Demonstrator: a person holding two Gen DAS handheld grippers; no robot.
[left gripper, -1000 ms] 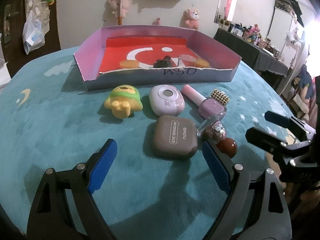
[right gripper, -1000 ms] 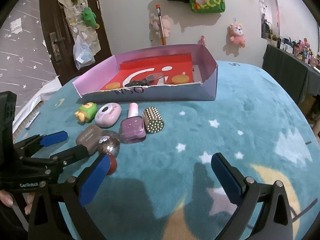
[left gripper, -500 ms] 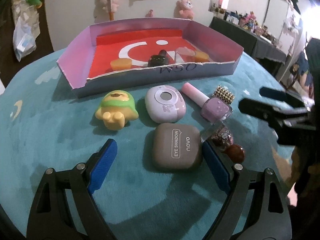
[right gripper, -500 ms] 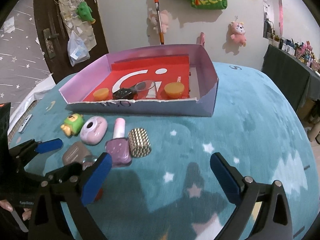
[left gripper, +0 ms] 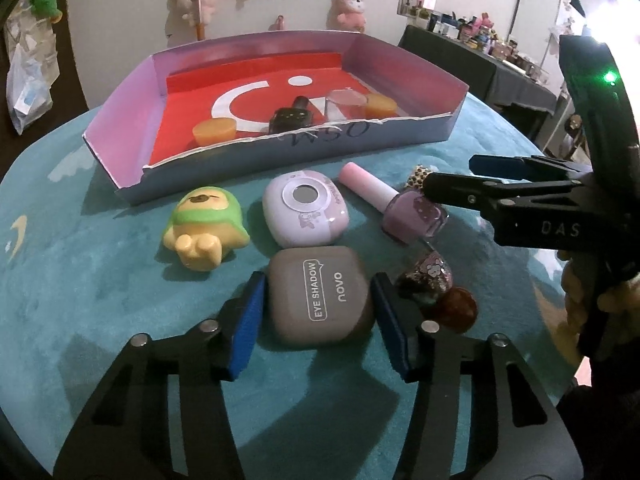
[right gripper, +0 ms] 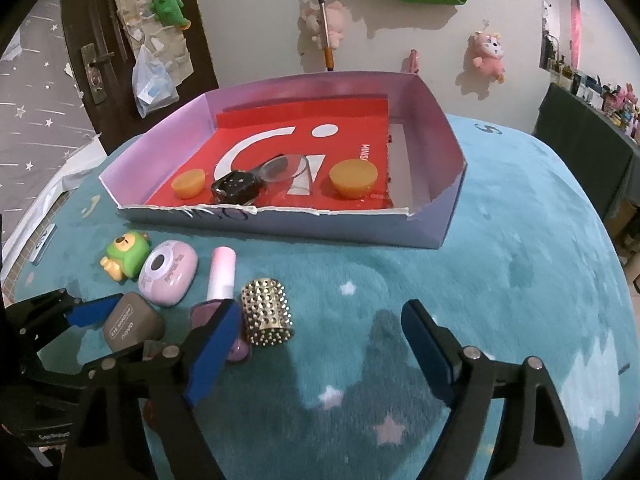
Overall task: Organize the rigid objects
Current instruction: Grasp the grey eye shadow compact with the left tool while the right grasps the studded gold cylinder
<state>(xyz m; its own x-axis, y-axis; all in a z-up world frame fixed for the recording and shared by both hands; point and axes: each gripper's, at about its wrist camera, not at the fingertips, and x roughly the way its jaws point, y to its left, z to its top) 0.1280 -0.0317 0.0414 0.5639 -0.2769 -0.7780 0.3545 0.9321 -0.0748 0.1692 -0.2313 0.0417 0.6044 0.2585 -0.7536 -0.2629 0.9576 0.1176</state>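
My left gripper [left gripper: 316, 322] is open, its blue pads on either side of a taupe eye shadow case [left gripper: 318, 296], close to it but apart. Behind the case lie a yellow-green toy figure [left gripper: 202, 230], a lilac compact [left gripper: 306, 212] and a purple nail polish bottle [left gripper: 394, 204]. A glitter bottle with a red cap [left gripper: 434, 286] lies to the right of the case. My right gripper [right gripper: 320, 354] is open and empty above the cloth, beside a studded gold cylinder [right gripper: 267, 316]. The case also shows in the right wrist view [right gripper: 130, 326].
An open lilac box with a red floor [right gripper: 448, 196] stands behind the objects and holds two orange lids [right gripper: 353, 178], a black bottle [right gripper: 236, 190] and a clear lid [right gripper: 284, 168]. The round table has a teal cloth [right gripper: 500, 280]. A wall and a door stand behind.
My left gripper has moved forward and narrowed, so its pads now flank the eye shadow case. My right gripper has moved forward and higher, toward the studded cylinder.
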